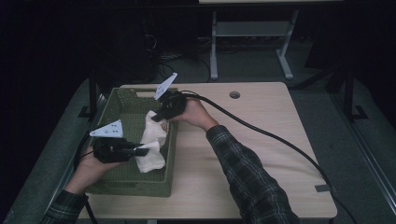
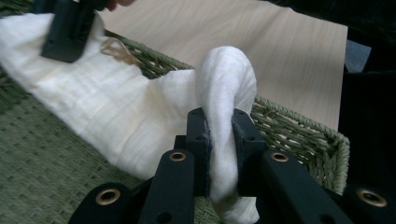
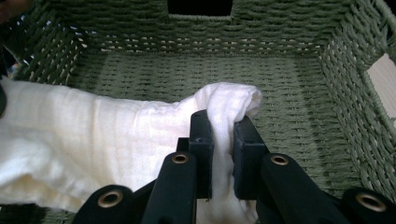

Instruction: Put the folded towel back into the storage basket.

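Desk, pale wood, carries the green woven basket at its left side, under both sets of fingers. White cloth lies partly inside the basket, draped along and over the right wall, strung between the two grippers.

Left gripper — fingers pressed onto a bunched fold of the cloth; in the left gripper view the fabric loops up above the pads and hangs down between them. The basket rim runs just beyond the fingers, bare desk past it.

Right gripper — fingers likewise pinching a corner of the cloth over the basket floor, far basket wall ahead of them. Rest of the cloth trails off to the left of these fingers in the right gripper view.
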Tool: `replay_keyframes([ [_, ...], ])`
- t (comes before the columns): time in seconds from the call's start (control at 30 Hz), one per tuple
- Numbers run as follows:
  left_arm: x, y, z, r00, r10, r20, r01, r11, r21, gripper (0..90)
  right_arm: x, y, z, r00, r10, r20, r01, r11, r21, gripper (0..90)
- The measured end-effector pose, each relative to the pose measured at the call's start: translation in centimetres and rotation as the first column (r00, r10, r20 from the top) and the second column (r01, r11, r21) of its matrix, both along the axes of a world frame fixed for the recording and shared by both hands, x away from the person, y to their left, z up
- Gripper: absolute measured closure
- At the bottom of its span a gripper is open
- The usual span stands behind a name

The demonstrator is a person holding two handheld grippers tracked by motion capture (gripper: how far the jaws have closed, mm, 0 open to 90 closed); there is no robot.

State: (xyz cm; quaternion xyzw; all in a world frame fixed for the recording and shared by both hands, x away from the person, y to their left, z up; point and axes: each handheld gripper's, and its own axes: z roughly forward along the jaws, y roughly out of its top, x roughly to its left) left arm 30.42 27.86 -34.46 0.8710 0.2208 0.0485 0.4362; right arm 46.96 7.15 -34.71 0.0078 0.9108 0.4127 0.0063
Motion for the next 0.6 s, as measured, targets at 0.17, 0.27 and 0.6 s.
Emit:
replay_keyframes([
  [0.17, 0.4, -0.8, -0.5, 0.9999, -0.013, 0.008, 0.013, 0.9999, -0.002, 55.1, 0.3, 0.0, -0.4, 1.0, -0.005, 0.0, 0.005, 1.0, -0.013, 80.7],
  [0.27, 0.6, -1.1, -0.4, 0.9997, -0.012, 0.022, 0.012, 0.9998, -0.013, 48.5, 0.5, 0.0, -0.4, 1.0, -0.004, 0.004, 0.004, 1.0, -0.021, 80.7],
  [0.6, 1.1, -2.0, -0.4, 0.9992, -0.019, 0.036, 0.02, 0.9995, -0.024, 43.8, 2.1, -0.2, -0.5, 0.9996, -0.027, 0.005, 0.027, 0.999, -0.023, 80.6],
])
